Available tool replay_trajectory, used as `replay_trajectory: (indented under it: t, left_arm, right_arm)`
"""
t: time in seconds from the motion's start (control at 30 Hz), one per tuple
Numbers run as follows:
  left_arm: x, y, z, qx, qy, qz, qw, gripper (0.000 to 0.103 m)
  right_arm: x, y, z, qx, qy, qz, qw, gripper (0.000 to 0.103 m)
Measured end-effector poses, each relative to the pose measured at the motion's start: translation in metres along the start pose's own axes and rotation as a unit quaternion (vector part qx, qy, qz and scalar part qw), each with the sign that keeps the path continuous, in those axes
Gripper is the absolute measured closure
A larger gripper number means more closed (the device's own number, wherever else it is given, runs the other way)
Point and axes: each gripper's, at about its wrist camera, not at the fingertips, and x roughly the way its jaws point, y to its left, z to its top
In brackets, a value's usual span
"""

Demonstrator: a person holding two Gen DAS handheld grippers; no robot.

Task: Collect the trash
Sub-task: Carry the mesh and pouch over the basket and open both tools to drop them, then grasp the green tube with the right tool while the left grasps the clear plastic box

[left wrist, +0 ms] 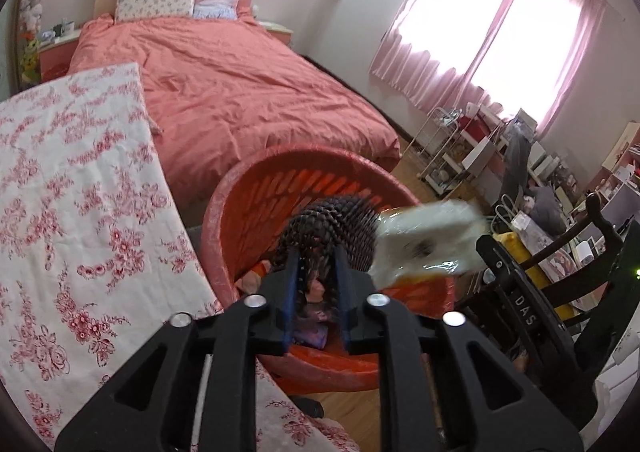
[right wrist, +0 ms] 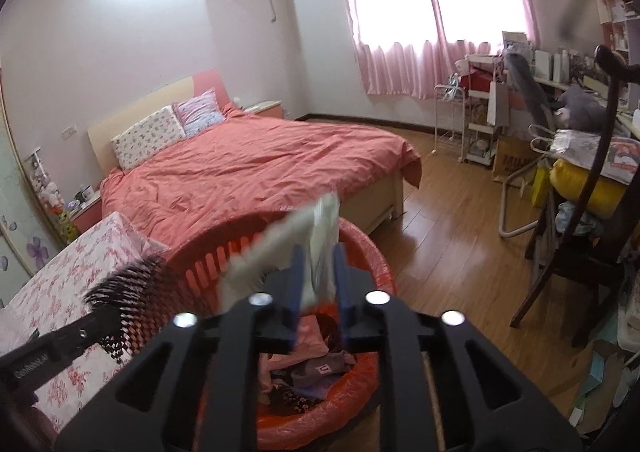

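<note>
A red slatted basket (left wrist: 240, 208) lined with a red bag stands on the floor below both grippers; it also shows in the right wrist view (right wrist: 372, 252). Crumpled trash (right wrist: 304, 372) lies inside it. My left gripper (left wrist: 318, 264) is shut on a black bristly hair brush (left wrist: 340, 228) and holds it over the basket; the brush also shows in the right wrist view (right wrist: 132, 292). My right gripper (right wrist: 318, 272) is shut on a clear and white plastic wrapper (right wrist: 320, 248) above the basket; the wrapper is blurred in the left wrist view (left wrist: 428, 244).
A table with a red floral cloth (left wrist: 80, 192) lies left of the basket. A bed with a coral cover (right wrist: 260, 168) is behind. A dark wooden chair (right wrist: 580, 252) with a yellow bag and cluttered shelves (right wrist: 500, 100) stand to the right on wood floor.
</note>
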Motion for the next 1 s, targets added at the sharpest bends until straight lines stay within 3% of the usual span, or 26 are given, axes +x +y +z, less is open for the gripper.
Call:
replay_trajectory:
  t: [0.07,0.1,0.33,0.5,0.8,1.0]
  left_arm:
    - [0.001,0.003,-0.002,-0.004,0.002,0.005,1.0,0.066]
    - [0.0,0.004,-0.003,-0.005,0.003,0.009,0.9999,0.064]
    - [-0.014,0.019,-0.005,-0.009,-0.001,0.038,0.9992,0.058]
    - [-0.036,0.043,-0.008,-0.009,-0.011,0.078,0.9968,0.057]
    - [-0.098,0.118,-0.022,-0.043,-0.037,0.16,0.9854,0.057]
    - [-0.153,0.186,-0.032,-0.09,-0.066,0.225,0.9679,0.053]
  right_arm:
    - [0.002,-0.001,-0.004,-0.001,0.006,0.002,1.0,0.072]
    - [0.002,0.0,-0.005,-0.002,0.009,0.001,1.0,0.069]
    - [-0.002,0.011,-0.008,-0.021,0.015,0.001,1.0,0.063]
    - [-0.012,0.033,-0.009,-0.048,0.02,0.025,0.998,0.062]
    - [-0.035,0.122,-0.024,-0.114,0.042,0.107,0.987,0.061]
    - [-0.052,0.203,-0.044,-0.167,0.062,0.169,0.969,0.061]
